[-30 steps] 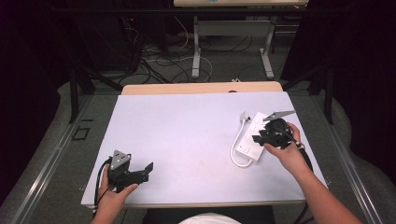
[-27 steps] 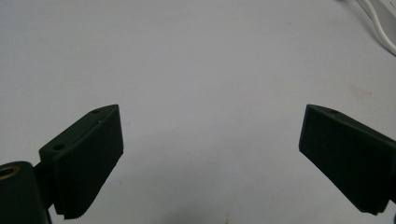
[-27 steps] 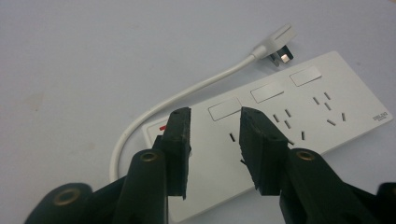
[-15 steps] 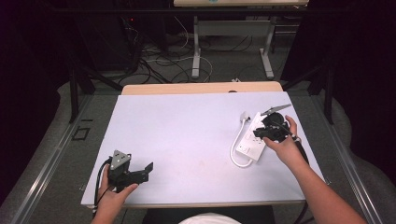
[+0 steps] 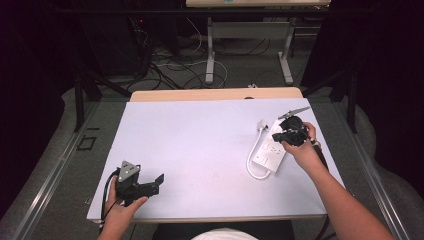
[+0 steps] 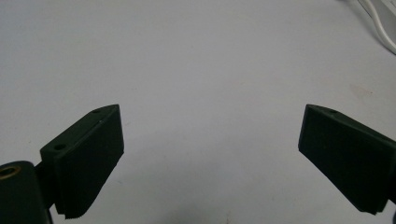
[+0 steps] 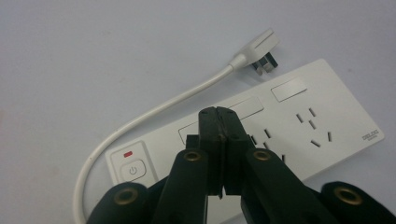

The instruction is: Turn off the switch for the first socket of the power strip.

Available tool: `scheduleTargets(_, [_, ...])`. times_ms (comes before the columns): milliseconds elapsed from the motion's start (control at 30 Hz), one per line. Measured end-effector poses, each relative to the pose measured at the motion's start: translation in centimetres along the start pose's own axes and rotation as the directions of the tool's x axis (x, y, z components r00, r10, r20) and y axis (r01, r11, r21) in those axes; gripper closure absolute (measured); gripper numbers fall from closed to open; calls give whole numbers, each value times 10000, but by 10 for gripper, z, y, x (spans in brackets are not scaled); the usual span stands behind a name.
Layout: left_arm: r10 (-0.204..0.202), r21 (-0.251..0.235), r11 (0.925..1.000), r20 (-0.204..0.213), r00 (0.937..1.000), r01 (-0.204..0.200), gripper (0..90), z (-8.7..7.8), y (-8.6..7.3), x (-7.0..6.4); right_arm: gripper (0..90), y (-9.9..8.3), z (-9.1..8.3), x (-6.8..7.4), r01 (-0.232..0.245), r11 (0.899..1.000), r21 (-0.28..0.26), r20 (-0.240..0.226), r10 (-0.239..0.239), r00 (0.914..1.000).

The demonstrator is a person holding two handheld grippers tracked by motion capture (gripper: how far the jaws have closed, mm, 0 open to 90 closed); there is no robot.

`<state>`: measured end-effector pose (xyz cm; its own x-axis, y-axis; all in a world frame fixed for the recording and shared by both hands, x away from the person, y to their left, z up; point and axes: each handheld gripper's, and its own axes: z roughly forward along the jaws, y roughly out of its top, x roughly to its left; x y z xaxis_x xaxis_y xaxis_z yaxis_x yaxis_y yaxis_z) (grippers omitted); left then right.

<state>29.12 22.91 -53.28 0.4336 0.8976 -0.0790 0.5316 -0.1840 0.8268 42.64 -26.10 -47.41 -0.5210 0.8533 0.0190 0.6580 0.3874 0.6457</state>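
A white power strip (image 5: pixel 266 154) lies at the table's right, its cord (image 5: pixel 252 159) looping round to a white plug (image 5: pixel 261 124) just beyond it. My right gripper (image 5: pixel 278 135) hovers over the strip's far end. In the right gripper view its jaws are pressed together with nothing between them, and the right gripper (image 7: pixel 218 113) is above the strip's (image 7: pixel 308 119) socket face; the switch (image 7: pixel 133 170) and plug (image 7: pixel 258 50) show clearly. My left gripper (image 5: pixel 153 184) rests near the front left edge. In its own view the left gripper (image 6: pixel 212 126) is wide open over the bare tabletop.
The pale table (image 5: pixel 200 140) has a wooden strip along its far edge (image 5: pixel 215 94). Beyond it are desk legs and floor cables (image 5: pixel 175 65). A bit of white cord (image 6: pixel 380 23) shows at the top right of the left gripper view.
My right gripper has shifted slightly away from me and leftward over the power strip. The left gripper has stayed put.
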Motion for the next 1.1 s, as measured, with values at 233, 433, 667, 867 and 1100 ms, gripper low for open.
scheduleTargets(233, [-14, -4, 10000, 3, 10000, 14, 69, 0, 0, 0, 900, 5, 5, -2, 49, 9999, -103, -96, -50, 9999])
scheduleTargets(433, [7, 8, 10000, -2, 10000, -7, 69, 0, 0, 0, 900, 7, 11, -2, -25, 9998, -174, -132, 23, 9999])
scheduleTargets(667, [3, 20, 10000, 20, 10000, -3, 70, 1, 0, 0, 900, 9, 17, -3, -305, 9995, 119, -190, 308, 9993])
scheduleTargets(867, [19, 35, 10000, 28, 10000, -19, 70, 1, 0, 0, 900, 11, 25, -4, -295, 9987, 424, -122, 301, 9995])
scheduleTargets(1100, [-2, 39, 10000, 43, 10000, 2, 71, 1, 0, 0, 900, 11, 34, -7, -397, 9976, 569, 2, 398, 9992])
